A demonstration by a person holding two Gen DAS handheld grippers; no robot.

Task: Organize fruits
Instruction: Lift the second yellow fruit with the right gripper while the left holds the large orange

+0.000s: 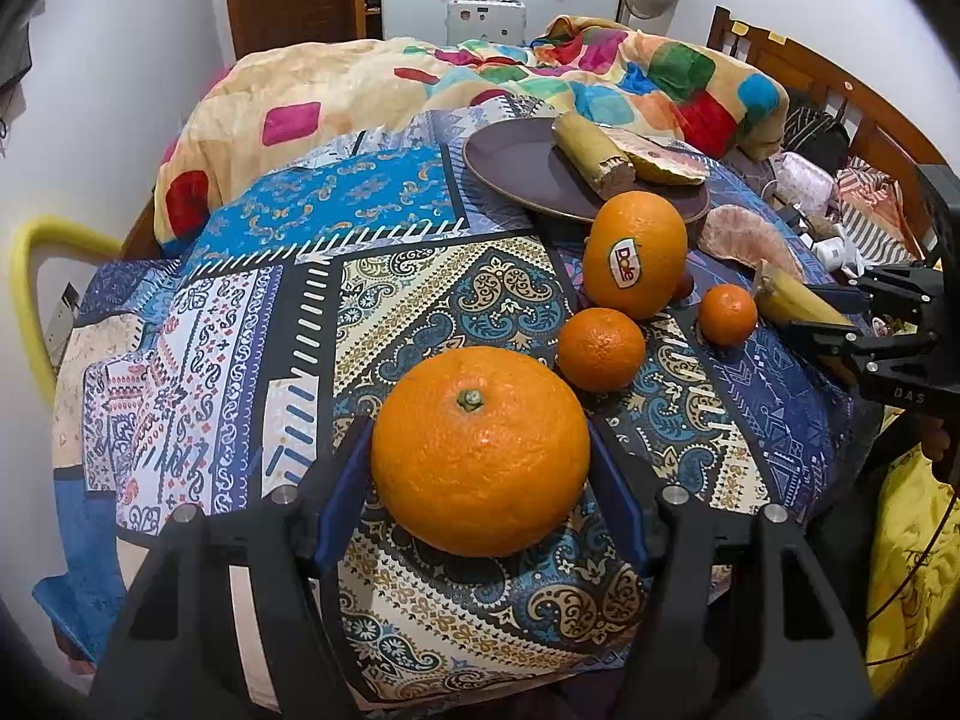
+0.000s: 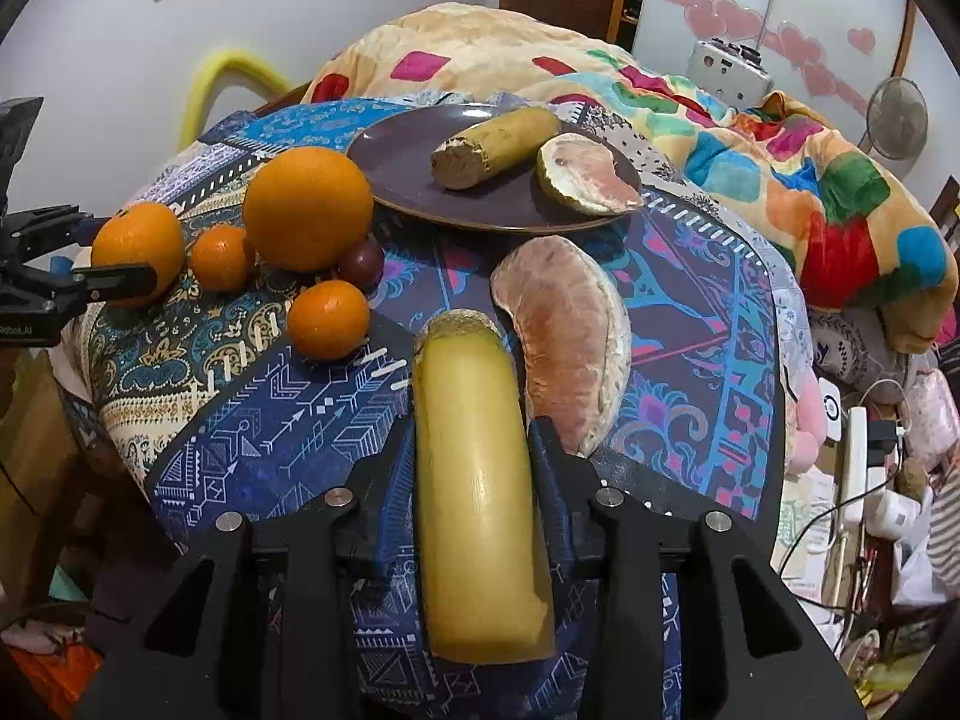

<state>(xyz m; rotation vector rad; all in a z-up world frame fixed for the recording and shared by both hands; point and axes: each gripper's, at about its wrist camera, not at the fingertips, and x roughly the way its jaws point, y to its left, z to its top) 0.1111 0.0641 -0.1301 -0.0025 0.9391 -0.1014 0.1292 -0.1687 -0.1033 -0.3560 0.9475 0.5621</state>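
Observation:
My left gripper [image 1: 480, 462] is shut on a big orange [image 1: 480, 450] just above the patterned cloth. Ahead of it lie a Dole-sticker orange [image 1: 636, 252] and two small oranges [image 1: 600, 349] [image 1: 727, 313]. My right gripper [image 2: 474, 450] is shut on a banana piece [image 2: 474, 450], held lengthwise between the fingers. A pomelo segment [image 2: 570, 348] lies just right of it. A dark plate [image 2: 396, 150] at the back holds another banana piece [image 2: 492, 144] and a pomelo wedge [image 2: 588, 174]. A dark plum [image 2: 362, 263] sits among the oranges.
The fruits lie on a patterned cloth [image 1: 372, 300] over a bed. A colourful quilt [image 1: 420, 84] is heaped behind the plate. A wooden headboard [image 1: 810, 72] and clutter are at the right, a yellow padded bar [image 1: 24, 288] at the left.

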